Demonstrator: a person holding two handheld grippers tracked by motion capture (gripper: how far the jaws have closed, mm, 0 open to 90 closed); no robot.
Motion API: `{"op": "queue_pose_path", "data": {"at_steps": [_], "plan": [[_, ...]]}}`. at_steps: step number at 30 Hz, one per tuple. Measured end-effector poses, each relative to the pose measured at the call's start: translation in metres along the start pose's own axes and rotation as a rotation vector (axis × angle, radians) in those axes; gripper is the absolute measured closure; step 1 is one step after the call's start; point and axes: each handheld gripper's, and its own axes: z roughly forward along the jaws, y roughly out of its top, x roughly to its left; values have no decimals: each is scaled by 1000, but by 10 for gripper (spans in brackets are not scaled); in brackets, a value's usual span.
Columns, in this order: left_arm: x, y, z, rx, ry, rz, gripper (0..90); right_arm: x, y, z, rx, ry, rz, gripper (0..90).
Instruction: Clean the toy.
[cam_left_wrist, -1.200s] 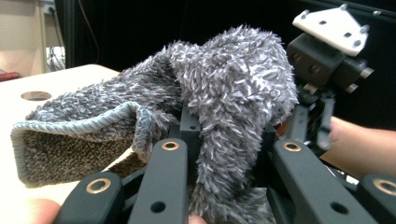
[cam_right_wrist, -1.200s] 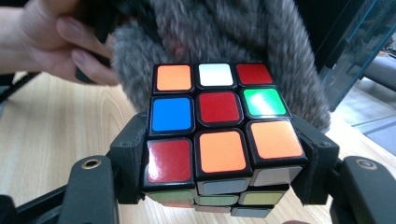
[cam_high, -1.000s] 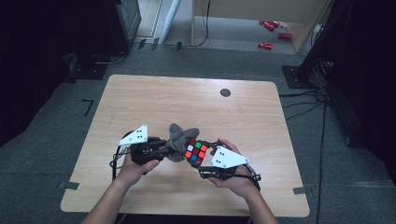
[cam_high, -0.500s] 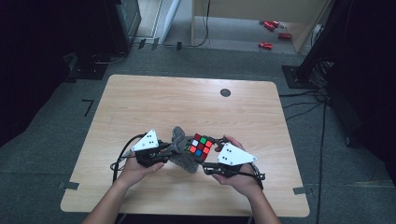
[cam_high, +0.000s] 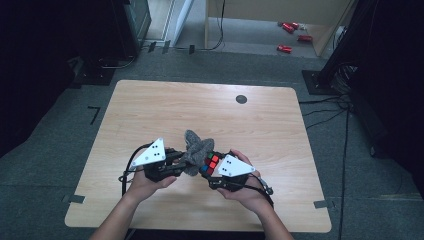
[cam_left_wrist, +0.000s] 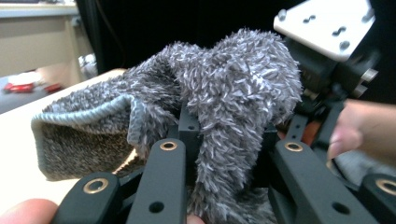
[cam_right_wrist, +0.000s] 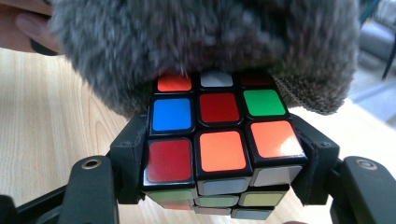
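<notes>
Two tools meet above the surface (cam_high: 280, 125): the left tool (cam_high: 181, 165) pinches a fuzzy grey cloth (cam_high: 197, 150), the right tool (cam_high: 212, 172) clamps a puzzle cube (cam_right_wrist: 219, 140). Cloth drapes the cube's far edge; wiping seems barely begun.

One puzzle cube (cam_right_wrist: 219, 140) and one grey fuzzy cloth (cam_left_wrist: 224, 98) are here. One table (cam_high: 165, 110) carries them. Two hand-held grippers: left hand-held gripper (cam_high: 176, 165), right hand-held gripper (cam_high: 212, 172).
</notes>
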Motion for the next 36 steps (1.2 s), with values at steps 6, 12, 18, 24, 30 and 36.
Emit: {"op": "queue_pose_path", "data": {"at_steps": [6,12,18,24,30,36], "plan": [[-21,0,21,144,44,135,743,8,0,13,85,1,35,345],[-8,-2,18,167,108,117,748,7,-2,15,116,-4,49,346],[-6,-3,13,175,159,131,749,6,-2,16,121,12,69,346],[-20,-3,21,164,88,212,744,5,-2,15,119,6,81,346],[3,-9,10,155,149,108,748,4,-3,14,124,1,82,346],[-12,-7,15,124,54,156,747,3,-2,14,108,6,91,346]]}}
